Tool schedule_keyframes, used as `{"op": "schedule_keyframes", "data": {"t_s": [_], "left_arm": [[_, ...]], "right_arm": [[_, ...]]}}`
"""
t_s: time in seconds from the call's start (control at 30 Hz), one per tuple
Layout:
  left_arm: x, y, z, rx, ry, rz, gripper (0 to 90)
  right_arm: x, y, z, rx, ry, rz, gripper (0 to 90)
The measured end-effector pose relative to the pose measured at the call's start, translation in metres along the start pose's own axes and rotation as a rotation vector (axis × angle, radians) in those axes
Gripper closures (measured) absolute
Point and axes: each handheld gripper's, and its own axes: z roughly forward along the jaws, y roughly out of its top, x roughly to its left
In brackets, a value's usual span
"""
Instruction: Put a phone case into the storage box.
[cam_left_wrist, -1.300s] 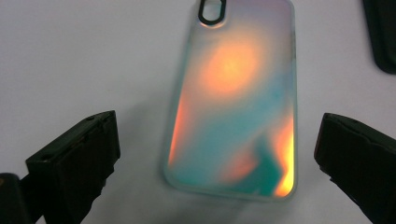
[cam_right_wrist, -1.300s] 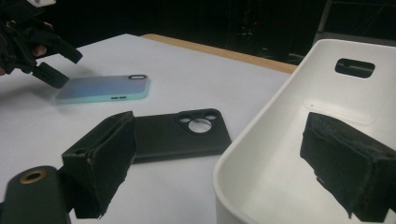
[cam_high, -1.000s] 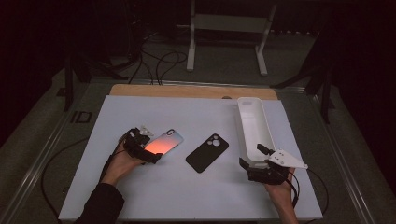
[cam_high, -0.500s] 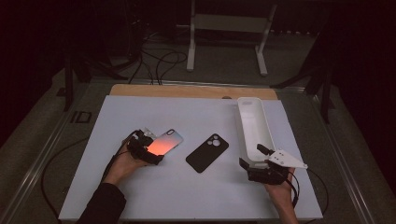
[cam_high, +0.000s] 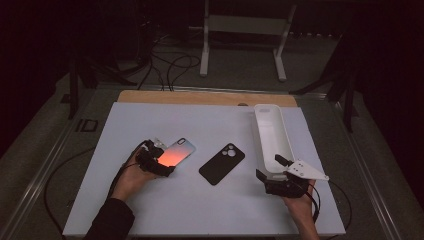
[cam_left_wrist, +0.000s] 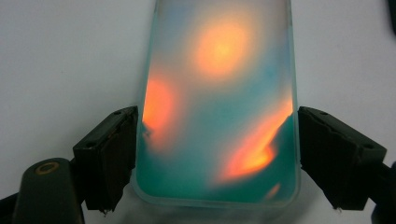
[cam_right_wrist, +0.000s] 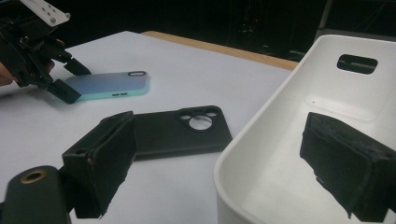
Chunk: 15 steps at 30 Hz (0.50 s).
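We close left gripper (cam_left_wrist: 217, 163) jaws around iridescent phone case (cam_left_wrist: 219, 102), sides almost touched, not yet clamped. Light, flexible, slick; grip long edges. Right gripper (cam_right_wrist: 233, 163) wide open, empty.

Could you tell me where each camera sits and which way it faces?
High view: above the person's side, looking forward and down on the table; both forearms and grippers show.
Left gripper view: on the left gripper, looking along its jaws, which have just been closing beside the teal case.
Right gripper view: on the right gripper, looking across the black case and tray; its jaws straddle the tray wall.
All three share the teal case.
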Motion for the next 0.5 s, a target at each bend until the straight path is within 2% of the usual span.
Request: {"op": "schedule_keyframes", "data": {"t_s": [0.13, 0.27, 0.5], "left_arm": [[0.000, 0.001, -0.001, -0.021, 0.012, -0.009, 17.3], [0.000, 0.001, -0.005, -0.046, 0.006, -0.026, 17.4], [-0.002, 0.003, -0.019, -0.109, 0.002, -0.039, 17.4]], "right_arm": [[0.000, 0.000, 0.000, 0.001, 0.000, 0.001, 10.7], [0.000, 0.000, 0.000, 0.001, -0.001, 0.002, 10.8], [0.000, 0.000, 0.000, 0.001, 0.002, 0.005, 10.7]]}}
